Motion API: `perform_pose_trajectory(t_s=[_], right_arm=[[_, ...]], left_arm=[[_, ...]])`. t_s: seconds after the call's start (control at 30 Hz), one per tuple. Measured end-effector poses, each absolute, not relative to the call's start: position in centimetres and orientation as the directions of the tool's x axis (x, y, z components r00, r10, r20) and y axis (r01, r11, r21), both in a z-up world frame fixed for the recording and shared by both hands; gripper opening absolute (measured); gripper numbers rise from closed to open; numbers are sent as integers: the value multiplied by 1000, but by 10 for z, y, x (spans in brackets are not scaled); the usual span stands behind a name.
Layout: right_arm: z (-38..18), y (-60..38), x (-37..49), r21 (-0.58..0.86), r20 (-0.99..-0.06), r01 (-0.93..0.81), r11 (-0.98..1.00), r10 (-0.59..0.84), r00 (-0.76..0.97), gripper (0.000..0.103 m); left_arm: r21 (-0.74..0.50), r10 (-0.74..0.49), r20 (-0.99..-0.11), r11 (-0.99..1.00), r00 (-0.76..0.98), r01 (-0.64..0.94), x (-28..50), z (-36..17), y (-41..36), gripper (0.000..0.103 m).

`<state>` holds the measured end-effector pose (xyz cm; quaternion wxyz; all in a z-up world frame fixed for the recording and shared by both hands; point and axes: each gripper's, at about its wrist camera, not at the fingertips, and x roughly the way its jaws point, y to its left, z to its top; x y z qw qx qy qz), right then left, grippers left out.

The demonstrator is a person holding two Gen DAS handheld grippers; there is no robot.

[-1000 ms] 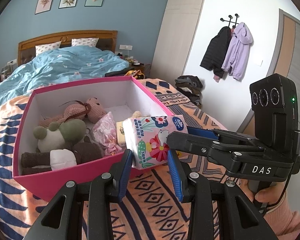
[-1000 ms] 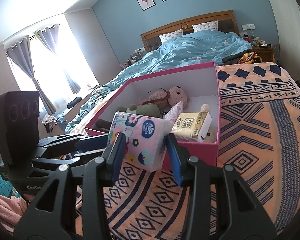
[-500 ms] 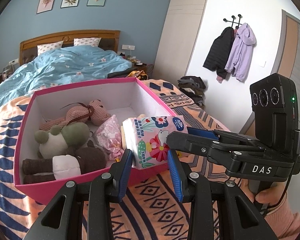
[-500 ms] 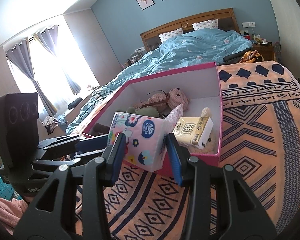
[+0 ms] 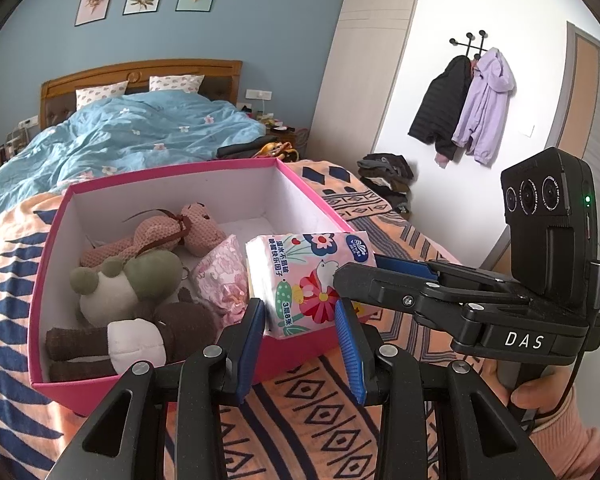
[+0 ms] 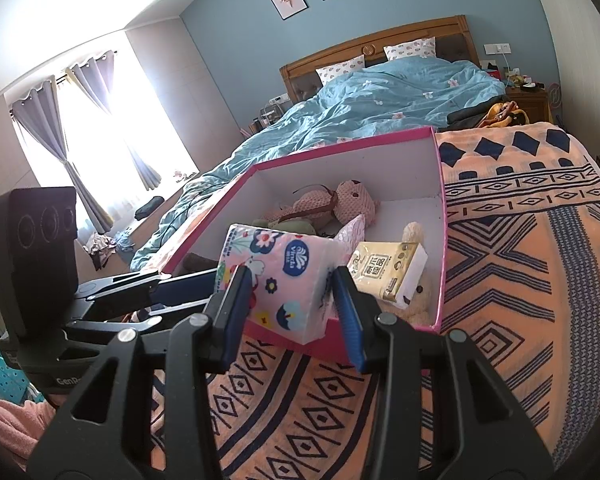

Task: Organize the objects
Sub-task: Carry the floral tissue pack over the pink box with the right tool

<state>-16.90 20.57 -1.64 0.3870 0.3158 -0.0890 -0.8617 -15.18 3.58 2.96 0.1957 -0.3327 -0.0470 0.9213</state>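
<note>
Tissue pack [image 5: 308, 280]: floral, pink, soft-wrapped. Held in the air at the near corner of the box [image 5: 68, 394], overlapping its rim, not yet inside.

Left gripper [image 5: 298, 308]: fingers narrow, clamped on the lower end of the pack.

Right gripper [image 6: 291, 280]: fingers set somewhat wider, pinching the same pack across its broader side. In the left view it reaches in from the right, with a hand on its handle.

Blanket [image 6: 520, 280]: orange with navy pattern; the box stands on it.

Box contents, near to far: brown plush [image 5: 160, 332], green plush [image 5: 140, 280], pink sachet [image 5: 224, 276], yellow pack [image 6: 388, 276] lying on a cream toy, pink bear [image 5: 172, 232]. Bare floor shows at the far right corner.

Quilt [image 5: 120, 140]: blue, on the bed beyond.

Step in hand, as judged: a two-handed hold or hand-over just short of the drop into the box. The next move calls for one gripper to let go so the other can carry the pack over the rim, lower it into the free space, and open. Releasing both early would likely tip it off the rim onto the blanket.

Against a second ago: both grips and the pack's seat between the fingers are unchanged. In the left view the box sits slightly lower, showing more interior, and the yellow pack no longer peeks out there.
</note>
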Motion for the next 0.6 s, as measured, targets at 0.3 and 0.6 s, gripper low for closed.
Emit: perform_pose_trajectory(t_s=[0.3,0.6], right_arm=[[-16,205,-176,398,-474,609,-687,-722,-504,45],[-17,207,-181,398,-473,606,-688,-720,-507,45]], left_arm=[[-215,390,-594,-920,-704,-329,-156,32,35,36],[-215,390,-593,-920,-705,-328,-158,32,36,36]])
